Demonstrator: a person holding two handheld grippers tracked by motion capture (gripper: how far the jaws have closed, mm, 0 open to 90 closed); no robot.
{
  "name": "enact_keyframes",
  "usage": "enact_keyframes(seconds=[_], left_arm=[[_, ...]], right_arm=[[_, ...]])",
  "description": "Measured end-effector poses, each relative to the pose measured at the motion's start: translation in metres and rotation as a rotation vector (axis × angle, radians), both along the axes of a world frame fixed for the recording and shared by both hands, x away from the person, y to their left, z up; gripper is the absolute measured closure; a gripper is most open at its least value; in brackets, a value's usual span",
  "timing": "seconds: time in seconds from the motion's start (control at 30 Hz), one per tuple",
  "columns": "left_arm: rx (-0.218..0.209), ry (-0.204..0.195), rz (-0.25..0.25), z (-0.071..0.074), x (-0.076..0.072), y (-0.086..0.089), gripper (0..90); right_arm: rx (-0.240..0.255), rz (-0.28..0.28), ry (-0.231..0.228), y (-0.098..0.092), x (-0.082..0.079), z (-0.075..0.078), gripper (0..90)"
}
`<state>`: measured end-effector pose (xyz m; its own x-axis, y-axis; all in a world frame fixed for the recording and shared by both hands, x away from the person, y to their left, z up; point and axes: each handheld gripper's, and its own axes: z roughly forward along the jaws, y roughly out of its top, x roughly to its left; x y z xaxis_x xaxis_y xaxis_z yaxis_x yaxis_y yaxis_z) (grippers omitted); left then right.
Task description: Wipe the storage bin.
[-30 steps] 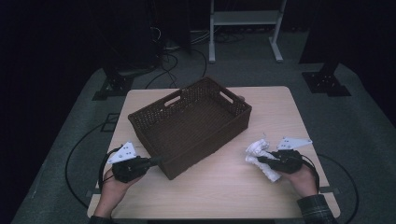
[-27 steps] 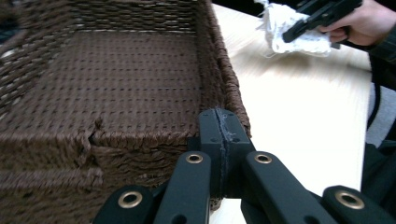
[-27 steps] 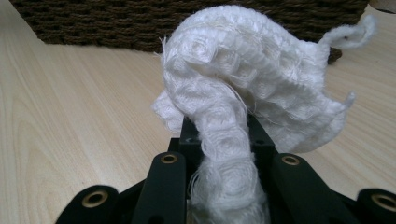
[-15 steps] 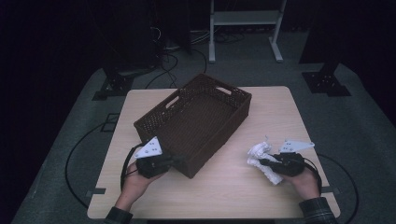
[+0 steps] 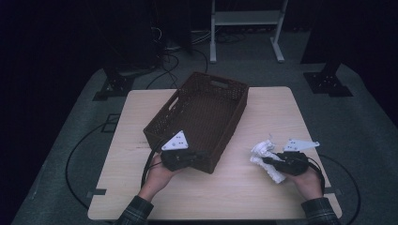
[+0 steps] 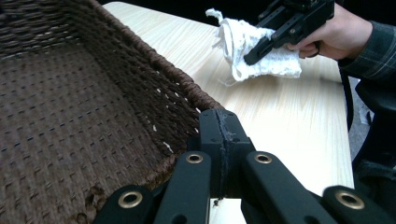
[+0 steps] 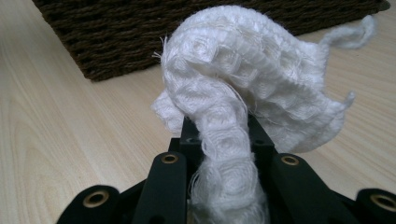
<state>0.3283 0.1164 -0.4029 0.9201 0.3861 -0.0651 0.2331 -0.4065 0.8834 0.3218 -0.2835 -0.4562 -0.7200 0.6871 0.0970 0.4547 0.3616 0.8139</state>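
Left gripper [image 5: 199, 156]: jaws pressed together on the near rim of the brown basket [image 5: 206, 105], which has swung round and slid toward the table [image 5: 281, 112] centre since a second ago, nearer the cloth. Right gripper [image 5: 270, 161]: pinching the white cloth [image 5: 265, 157] above the table, right of basket. No readable writing.

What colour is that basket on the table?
Dark brown woven wicker; the basket shows best in the high view.
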Motion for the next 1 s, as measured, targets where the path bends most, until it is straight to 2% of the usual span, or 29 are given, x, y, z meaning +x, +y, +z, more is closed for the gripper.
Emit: enact_keyframes(seconds=[0.23,0.37,0.43,0.47,0.5,0.53,0.6,0.63,0.67,0.93,1.0], left_arm=[[-0.002,0.008,-0.01,0.0,0.006,-0.016,89.5],[0.003,0.005,-0.01,0.002,0.007,-0.013,88.3],[-0.006,0.008,-0.005,0.005,0.007,-0.007,82.9],[-0.003,-0.001,0.005,0.007,0.006,-0.003,82.9],[0.006,-0.021,0.021,0.011,0.006,0.005,76.3],[0.006,-0.021,0.021,0.011,0.006,0.005,73.9],[0.005,-0.031,0.045,0.015,0.008,0.016,71.4],[0.007,-0.035,0.058,0.017,0.01,0.021,66.1],[0.012,-0.041,0.074,0.019,0.011,0.027,66.1],[0.061,-0.095,0.22,0.035,0.023,0.072,47.0],[0.053,-0.106,0.258,0.038,0.028,0.084,45.3]], right_arm=[[-0.001,0.0,0.0,0.0,0.0,0.0,74.0],[-0.003,0.002,-0.003,-0.001,0.0,0.0,74.0],[-0.002,-0.001,0.0,-0.001,0.0,0.0,74.0],[-0.002,-0.002,-0.002,-0.002,0.0,-0.001,74.0],[-0.001,-0.004,0.0,-0.002,0.001,-0.001,74.0],[-0.001,-0.004,0.0,-0.002,0.001,-0.001,74.0],[-0.004,-0.005,0.002,-0.003,0.001,-0.001,73.9],[-0.004,-0.005,0.002,-0.003,0.002,-0.002,73.9],[-0.004,-0.005,0.002,-0.003,0.002,-0.002,73.9],[0.0,-0.008,0.0,-0.004,0.002,-0.002,73.9],[0.002,-0.009,0.0,-0.004,0.002,-0.002,73.9]])
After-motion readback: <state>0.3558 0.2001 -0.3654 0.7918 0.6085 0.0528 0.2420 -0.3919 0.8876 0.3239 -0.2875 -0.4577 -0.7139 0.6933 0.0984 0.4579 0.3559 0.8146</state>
